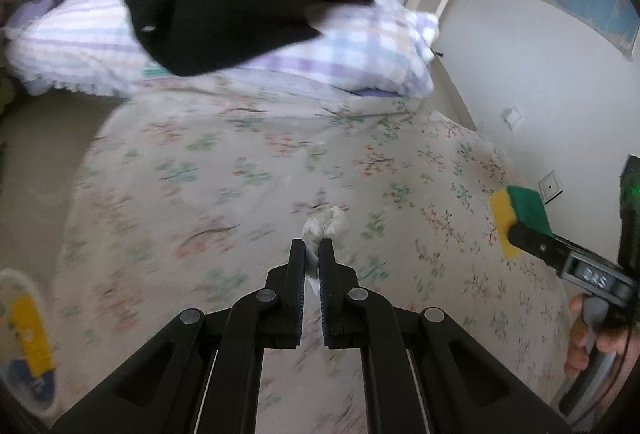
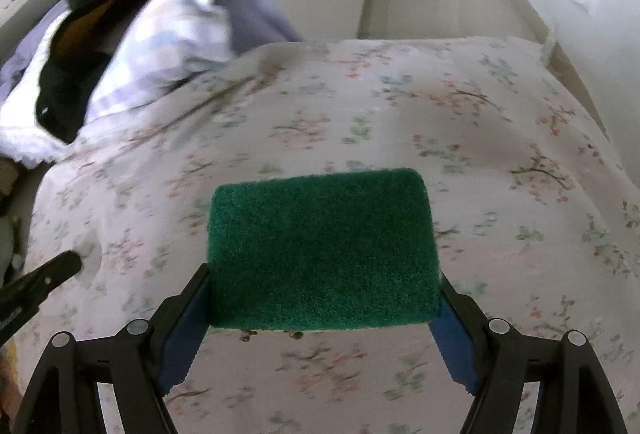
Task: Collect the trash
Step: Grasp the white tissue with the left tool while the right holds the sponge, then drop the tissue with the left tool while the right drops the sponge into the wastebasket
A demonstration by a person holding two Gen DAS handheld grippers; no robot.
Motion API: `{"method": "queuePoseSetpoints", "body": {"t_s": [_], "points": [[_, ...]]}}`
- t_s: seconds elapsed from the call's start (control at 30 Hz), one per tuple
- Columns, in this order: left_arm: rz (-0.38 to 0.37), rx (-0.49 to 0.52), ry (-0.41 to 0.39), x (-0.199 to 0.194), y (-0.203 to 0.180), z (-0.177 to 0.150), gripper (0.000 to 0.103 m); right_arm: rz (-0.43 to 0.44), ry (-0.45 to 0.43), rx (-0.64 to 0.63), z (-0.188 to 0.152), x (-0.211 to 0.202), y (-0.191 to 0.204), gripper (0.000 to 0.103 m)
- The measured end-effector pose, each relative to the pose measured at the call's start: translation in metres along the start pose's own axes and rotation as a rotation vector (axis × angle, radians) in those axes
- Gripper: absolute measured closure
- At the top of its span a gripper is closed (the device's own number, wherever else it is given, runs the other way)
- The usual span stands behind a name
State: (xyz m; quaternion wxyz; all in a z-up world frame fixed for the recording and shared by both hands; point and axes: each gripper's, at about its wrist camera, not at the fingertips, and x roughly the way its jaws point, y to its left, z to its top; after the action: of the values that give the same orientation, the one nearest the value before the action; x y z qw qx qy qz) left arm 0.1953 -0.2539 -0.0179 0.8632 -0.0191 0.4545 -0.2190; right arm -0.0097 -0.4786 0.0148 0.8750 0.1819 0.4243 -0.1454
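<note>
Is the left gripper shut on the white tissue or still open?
Shut on it: the left gripper has its jaws nearly together, the crumpled white tissue pinched between the tips.

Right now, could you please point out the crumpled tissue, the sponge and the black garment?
crumpled tissue [image 1: 325, 224]: left wrist view, on its white bunched top above the fingertips.
sponge [image 2: 322, 250]: right wrist view, middle of its green scouring face.
black garment [image 1: 224, 14]: left wrist view, centre of the fabric.

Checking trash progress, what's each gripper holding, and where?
Left gripper pinches the crumpled white tissue by its near end; right gripper clamps the green-and-yellow sponge across its side edges.
</note>
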Motion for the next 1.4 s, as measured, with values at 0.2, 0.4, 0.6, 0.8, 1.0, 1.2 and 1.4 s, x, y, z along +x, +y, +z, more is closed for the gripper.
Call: {"method": "queuePoseSetpoints", "body": {"t_s": [0.2,0.4,0.6,0.8,1.0,1.2,1.4], "points": [[0.042,-0.072,-0.043,-0.072,0.056,-0.018,0.097,0.052,0.005,-0.089,-0.010,-0.009,0.052,0.020],[0.084,-0.173,-0.086,-0.123,0.123,-0.043,0.097,0.100,0.002,-0.194,-0.020,-0.016,0.112,0.020],[0.122,-0.314,-0.106,-0.155,0.197,-0.075,0.097,0.149,0.044,-0.280,-0.038,-0.010,0.174,0.020],[0.176,-0.412,-0.116,-0.178,0.257,-0.095,0.096,0.204,0.079,-0.353,-0.059,-0.006,0.233,0.020],[0.173,-0.512,-0.080,-0.175,0.301,-0.113,0.096,0.251,0.128,-0.431,-0.086,0.006,0.297,0.020],[0.175,-0.544,-0.056,-0.162,0.325,-0.119,0.096,0.285,0.167,-0.482,-0.106,0.022,0.345,0.020],[0.195,-0.545,-0.005,-0.151,0.338,-0.121,0.033,0.307,0.196,-0.502,-0.121,0.033,0.380,0.020]]}}
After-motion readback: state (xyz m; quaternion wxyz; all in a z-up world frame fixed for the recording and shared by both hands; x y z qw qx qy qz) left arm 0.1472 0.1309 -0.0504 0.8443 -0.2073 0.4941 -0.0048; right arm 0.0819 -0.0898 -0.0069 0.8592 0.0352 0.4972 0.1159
